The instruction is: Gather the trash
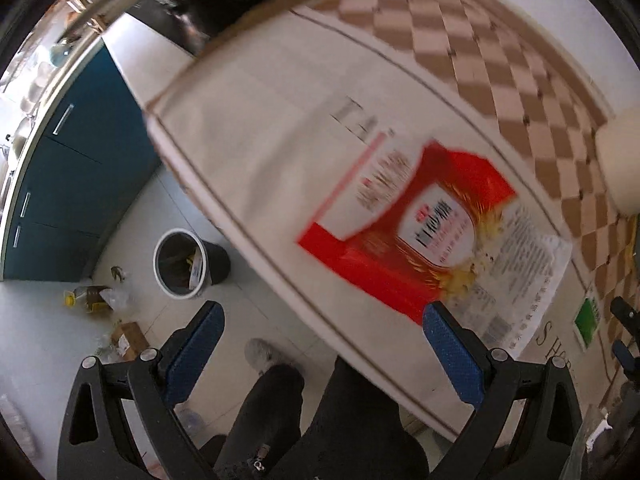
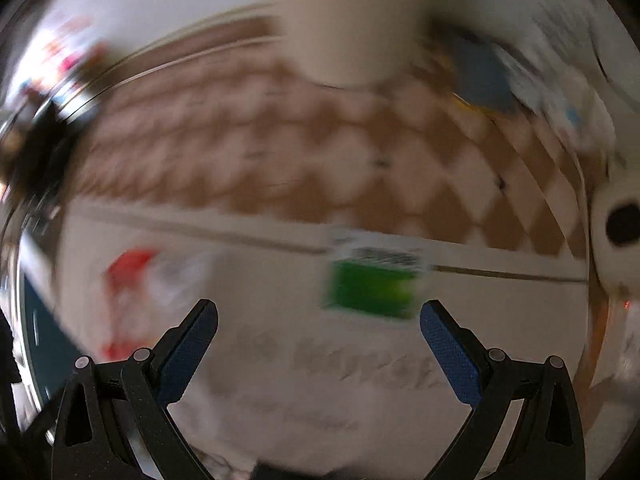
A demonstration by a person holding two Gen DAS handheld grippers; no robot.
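Both grippers, left (image 1: 324, 320) and right (image 2: 319, 318), hang spread and empty over the tablecloth (image 1: 280, 92), so next grab looks like the red packet (image 1: 404, 224) at 12 o'clock, bin (image 1: 180, 264) at 10.

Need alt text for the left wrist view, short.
Open left gripper hovers at the edge of a cloth-covered table bearing a red-and-white printed packet. Below on the pale tiled floor: a black waste bin, a yellow-capped bottle and a small cardboard box.

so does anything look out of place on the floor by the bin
Yes. Beside the trash bin, litter lies loose on the tiled floor rather than inside it: a plastic bottle on its side with a yellow cap, and a small cardboard box lying askew.
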